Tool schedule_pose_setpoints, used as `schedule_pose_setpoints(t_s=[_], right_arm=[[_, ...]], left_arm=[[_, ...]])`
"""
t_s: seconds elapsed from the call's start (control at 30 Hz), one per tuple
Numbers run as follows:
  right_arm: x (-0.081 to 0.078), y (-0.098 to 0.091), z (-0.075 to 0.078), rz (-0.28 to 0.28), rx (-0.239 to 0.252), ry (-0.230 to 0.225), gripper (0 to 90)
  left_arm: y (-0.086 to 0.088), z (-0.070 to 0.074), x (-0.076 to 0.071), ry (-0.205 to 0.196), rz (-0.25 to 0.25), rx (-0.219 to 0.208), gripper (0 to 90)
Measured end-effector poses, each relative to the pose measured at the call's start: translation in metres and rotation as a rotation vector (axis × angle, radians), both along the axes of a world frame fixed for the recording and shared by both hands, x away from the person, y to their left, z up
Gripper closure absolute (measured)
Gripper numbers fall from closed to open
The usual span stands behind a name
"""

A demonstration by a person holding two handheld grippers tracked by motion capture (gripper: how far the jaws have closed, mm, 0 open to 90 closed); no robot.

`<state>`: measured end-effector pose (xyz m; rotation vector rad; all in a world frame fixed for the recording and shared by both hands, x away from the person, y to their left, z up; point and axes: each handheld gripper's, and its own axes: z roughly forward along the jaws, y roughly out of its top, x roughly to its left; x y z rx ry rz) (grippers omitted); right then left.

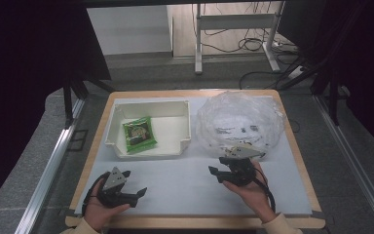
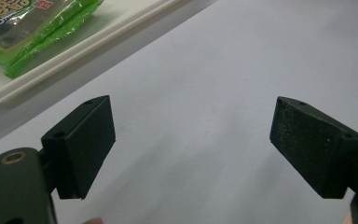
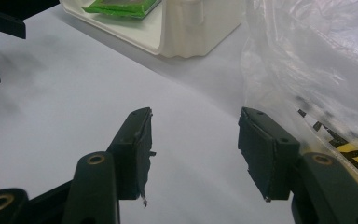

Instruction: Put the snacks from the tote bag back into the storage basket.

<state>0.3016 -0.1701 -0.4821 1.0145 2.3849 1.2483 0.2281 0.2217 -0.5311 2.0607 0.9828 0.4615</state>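
A green snack packet (image 1: 139, 135) lies flat inside a white tray (image 1: 148, 150) at the table's back left. In the left gripper view the packet (image 2: 23, 28) sits at the upper left, behind the tray rim (image 2: 98, 37). My left gripper (image 1: 140, 195), held in a hand near the front left edge, is open over bare white tabletop (image 2: 191, 140). My right gripper (image 1: 215, 174) is also open and holds nothing (image 3: 193, 149). It points left, just in front of a crumpled clear plastic bag (image 1: 241, 122). The bag (image 3: 317, 60) lies right beside its right jaw.
The white mat (image 1: 185, 190) covers a wood-edged table (image 1: 195, 222). The tray corner (image 3: 200, 28) stands ahead of the right gripper. Beyond the table are desk legs (image 1: 198, 44) and cables (image 1: 253, 46) on the floor, with metal rails (image 1: 48, 170) along both sides.
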Motion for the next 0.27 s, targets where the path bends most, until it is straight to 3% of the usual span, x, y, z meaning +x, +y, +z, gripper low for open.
schedule_pose_setpoints(t_s=[0.27], right_arm=[[-0.0012, 0.0034, -0.0022, 0.013, -0.018, -0.002, 45.0]], left_arm=[[0.0005, 0.0009, 0.0005, -0.004, 0.002, -0.003, 14.1]])
